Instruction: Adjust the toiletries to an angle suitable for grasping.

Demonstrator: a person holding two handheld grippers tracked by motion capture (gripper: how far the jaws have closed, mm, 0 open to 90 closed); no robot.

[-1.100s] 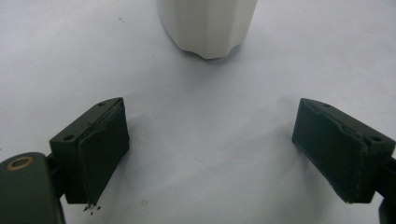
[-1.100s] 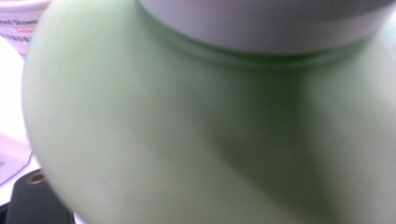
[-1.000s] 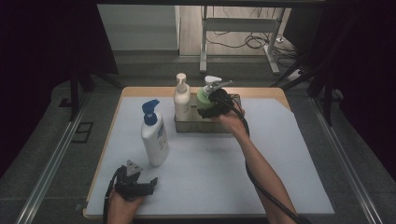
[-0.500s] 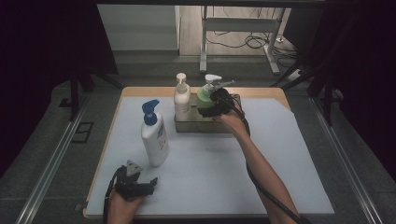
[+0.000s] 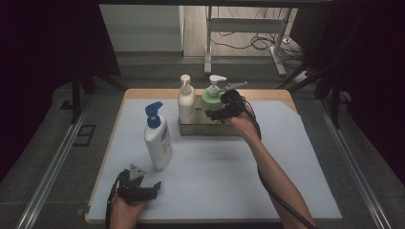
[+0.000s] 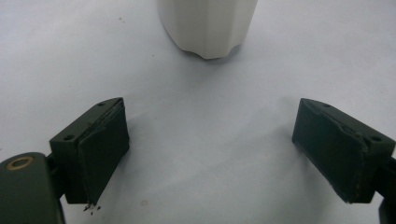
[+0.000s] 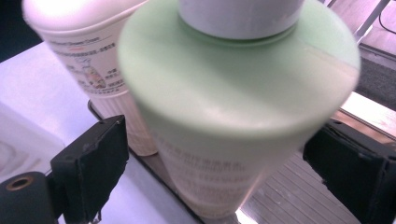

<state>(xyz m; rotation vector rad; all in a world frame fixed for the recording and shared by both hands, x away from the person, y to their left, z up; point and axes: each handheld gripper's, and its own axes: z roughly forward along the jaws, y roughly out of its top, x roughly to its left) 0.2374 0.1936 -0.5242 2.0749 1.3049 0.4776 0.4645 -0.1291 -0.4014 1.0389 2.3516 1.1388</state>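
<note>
On the white table (image 5: 286, 157), the green bottle (image 7: 233, 116) stands between the right claw's (image 7: 224, 172) just-widening, spread jaws, ungripped.

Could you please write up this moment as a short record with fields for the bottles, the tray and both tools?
work in hand: green bottle stands in the tray, right tool around it
right tool: jaws have just been opening; left pad clear of the bottle, right side hard to tell
tray: also holds the cream bottle, beside the green one
left tool: open, nothing between its jaws, low over the white mat
blue-pump bottle: upright on the mat, outside the tray
</note>
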